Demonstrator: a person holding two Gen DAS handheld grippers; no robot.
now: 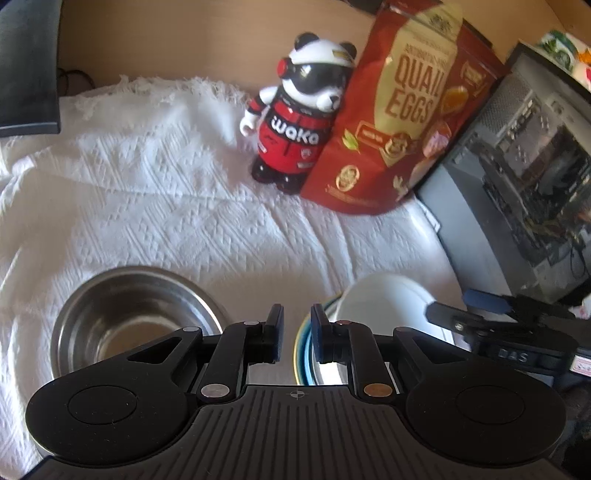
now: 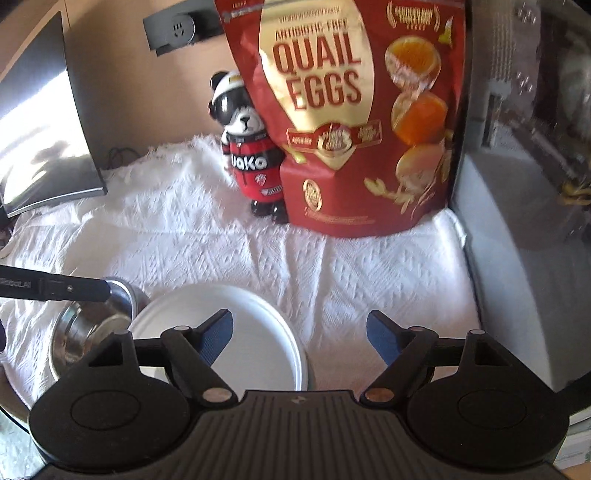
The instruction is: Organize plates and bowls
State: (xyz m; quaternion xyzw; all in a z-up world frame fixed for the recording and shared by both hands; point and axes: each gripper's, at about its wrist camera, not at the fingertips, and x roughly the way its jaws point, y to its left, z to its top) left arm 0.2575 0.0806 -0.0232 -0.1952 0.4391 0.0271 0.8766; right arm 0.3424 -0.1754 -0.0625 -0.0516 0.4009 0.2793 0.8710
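A steel bowl [image 1: 125, 317] sits on the white cloth at lower left of the left wrist view. It also shows in the right wrist view [image 2: 81, 328] at lower left. A white plate [image 1: 384, 306] lies upside down on a bowl with blue and yellow rim [image 1: 301, 343]. The plate also shows in the right wrist view [image 2: 255, 332]. My left gripper [image 1: 297, 332] has its jaws nearly closed, a narrow gap between them, nothing held, hovering between the two dishes. My right gripper [image 2: 299, 338] is open and empty, just above the white plate's right edge.
A panda figure [image 1: 295, 114] and a red quail-egg bag [image 1: 402, 118] stand at the back of the white cloth [image 1: 147, 192]. A computer case [image 1: 517, 177] stands to the right, a dark monitor [image 2: 44, 129] at the left. A wall socket [image 2: 177, 29] is behind.
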